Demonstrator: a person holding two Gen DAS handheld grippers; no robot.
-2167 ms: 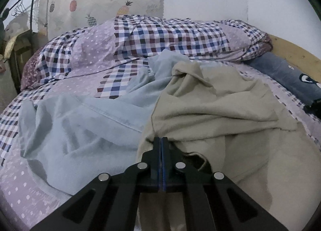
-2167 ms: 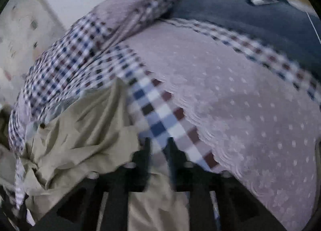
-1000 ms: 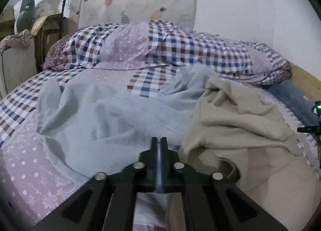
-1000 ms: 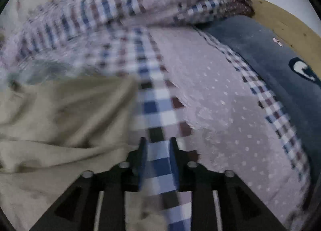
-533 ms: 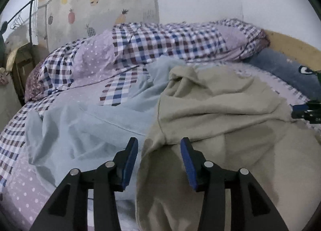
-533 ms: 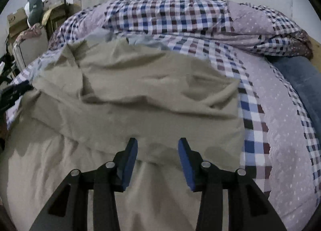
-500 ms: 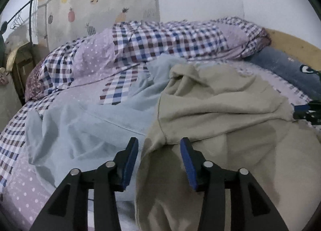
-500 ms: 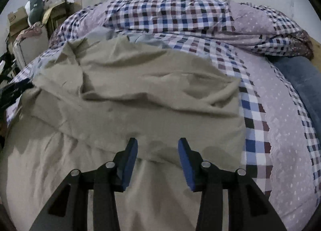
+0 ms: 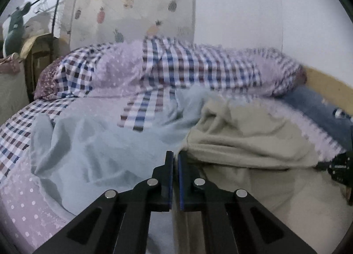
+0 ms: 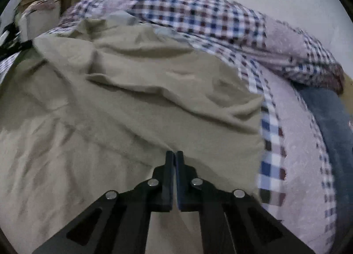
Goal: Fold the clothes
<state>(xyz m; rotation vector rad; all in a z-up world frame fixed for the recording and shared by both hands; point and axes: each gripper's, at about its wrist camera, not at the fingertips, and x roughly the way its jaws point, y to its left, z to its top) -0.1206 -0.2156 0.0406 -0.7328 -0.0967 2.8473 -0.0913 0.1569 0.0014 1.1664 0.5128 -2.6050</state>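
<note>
My left gripper (image 9: pixel 175 159) is pressed together, pinching the edge of the beige garment (image 9: pixel 253 139) where it meets the light blue garment (image 9: pixel 99 145). My right gripper (image 10: pixel 175 159) is pressed together too, pinching the beige garment's other side. Both clothes lie crumpled on the bed (image 9: pixel 26 214) with its checked quilt (image 9: pixel 198 68).

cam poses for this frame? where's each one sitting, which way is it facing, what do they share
Left wrist: low over the bed, facing the checked duvet and pineapple curtain; left gripper shut at the edge of the beige garment, pale blue garment beside it.
Right wrist: over the beige garment, facing the duvet; right gripper shut.
Shared: beige garment, duvet, dark blue pillow.
</note>
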